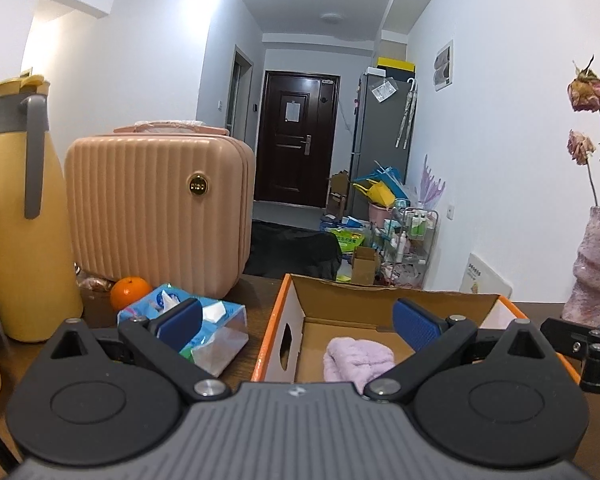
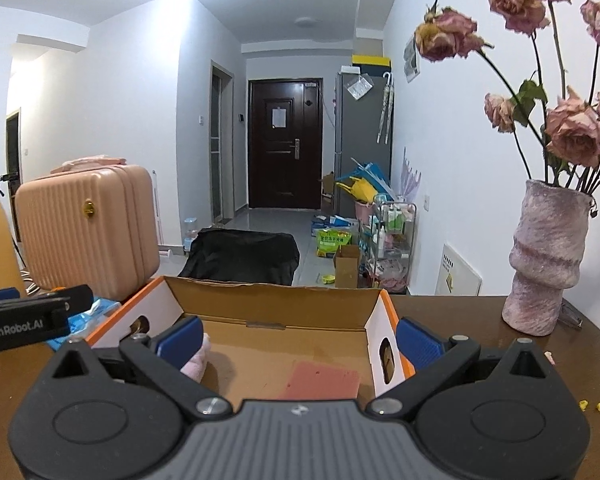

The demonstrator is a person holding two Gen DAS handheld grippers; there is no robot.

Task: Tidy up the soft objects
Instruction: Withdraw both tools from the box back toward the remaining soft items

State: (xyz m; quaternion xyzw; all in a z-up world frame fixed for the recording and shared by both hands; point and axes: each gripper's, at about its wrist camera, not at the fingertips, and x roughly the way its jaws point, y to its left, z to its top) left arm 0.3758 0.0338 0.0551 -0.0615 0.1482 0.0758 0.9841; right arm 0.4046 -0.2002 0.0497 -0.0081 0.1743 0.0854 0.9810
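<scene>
The left tool (image 1: 298, 322) is spread wide and holds nothing, poised over the near left wall of an open cardboard box (image 1: 380, 300) on the brown worktop (image 1: 256, 292). A lilac towel (image 1: 358, 360) lies on the box floor, near its front left corner. The right tool (image 2: 298, 338) is likewise spread and empty, over the box's near right part; a pink cloth (image 2: 324, 382) lies flat on the floor below it. Left of the box sits a tissue pack (image 1: 204, 328), with an orange (image 1: 130, 292), a pink case (image 1: 160, 208) and a yellow bottle (image 1: 24, 216) behind. A vase (image 2: 548, 256) of dried roses stands toward the right edge.
</scene>
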